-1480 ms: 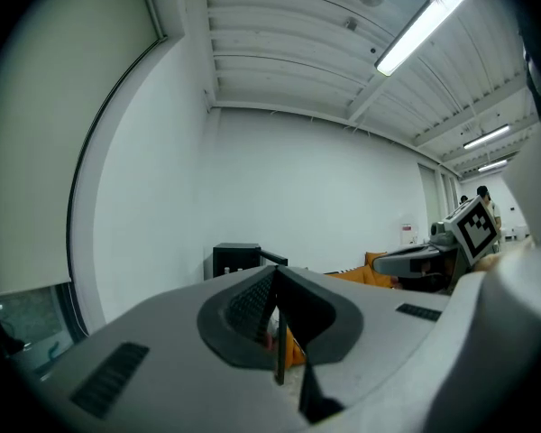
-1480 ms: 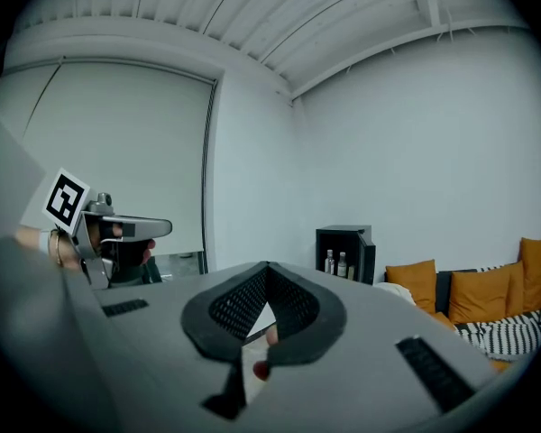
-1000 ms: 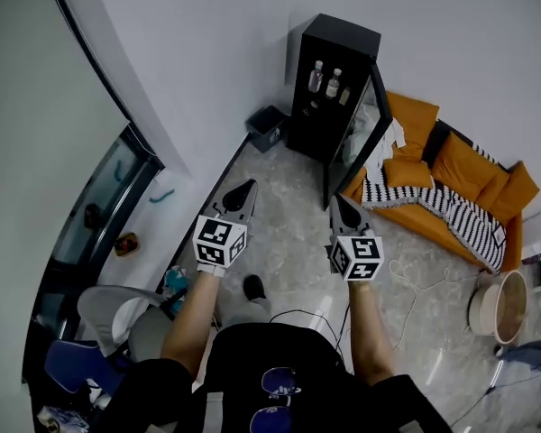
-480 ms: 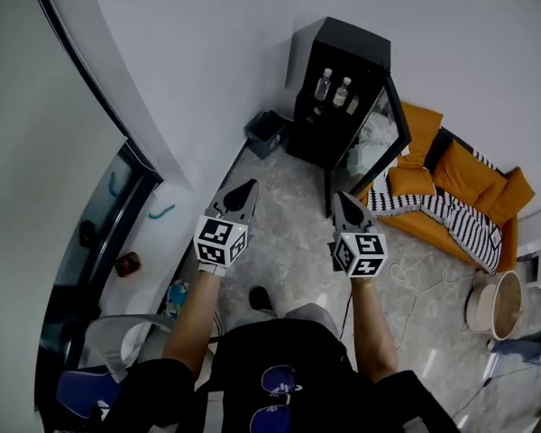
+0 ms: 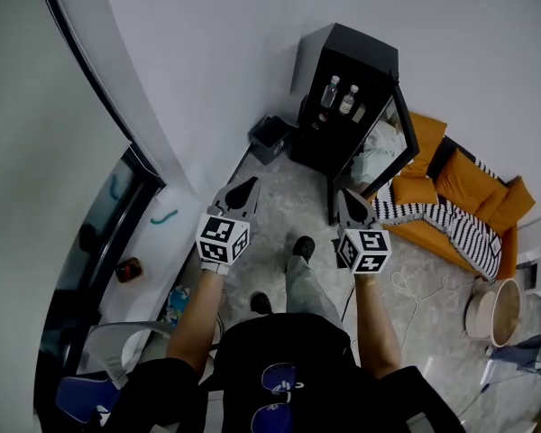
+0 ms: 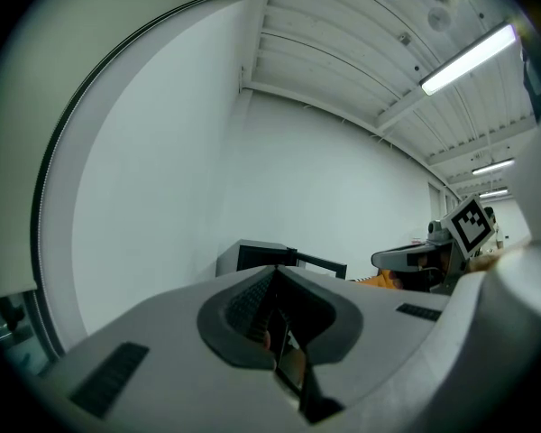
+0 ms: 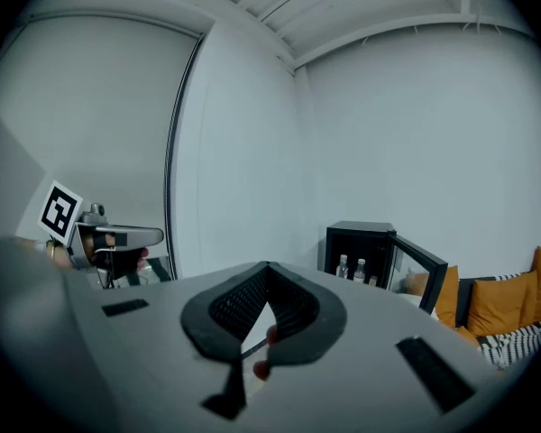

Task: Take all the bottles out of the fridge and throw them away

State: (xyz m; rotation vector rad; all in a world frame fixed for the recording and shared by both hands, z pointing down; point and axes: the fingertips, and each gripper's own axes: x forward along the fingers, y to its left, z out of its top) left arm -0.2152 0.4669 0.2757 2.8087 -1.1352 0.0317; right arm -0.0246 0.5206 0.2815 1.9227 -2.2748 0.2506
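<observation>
Left gripper: jaws closed tight with nothing between them (its own view shows the pads meeting); it is held level.
Right gripper: jaws together and empty as well, tipped a little downward.
Bottles: two clear bottles stand upright side by side on an upper shelf, ahead of both grippers and well apart from them. A small thing just right of them may be a third, but it is too small to tell.
Fridge: black and tall, backed against the white wall, straight ahead of the right gripper and ahead-right of the left one.
Door: glass-fronted and swung open to the right. Its free lower corner hangs out towards the right gripper's tip, the nearest hard edge on that side.
Bin: a dark bin on the floor just left of the fridge, ahead of the left gripper.
Open room: bare pale floor runs from both tips up to the fridge's foot.
Left edge: the curved wall and a dark glass panel lie close to the left of the left gripper.
Right edge: an orange sofa with a striped blanket sits beyond the door, to the right of the right gripper. A thin cable trails on the floor behind and right of it.
Foot: the person's shoe rests on the floor between the two grippers.
</observation>
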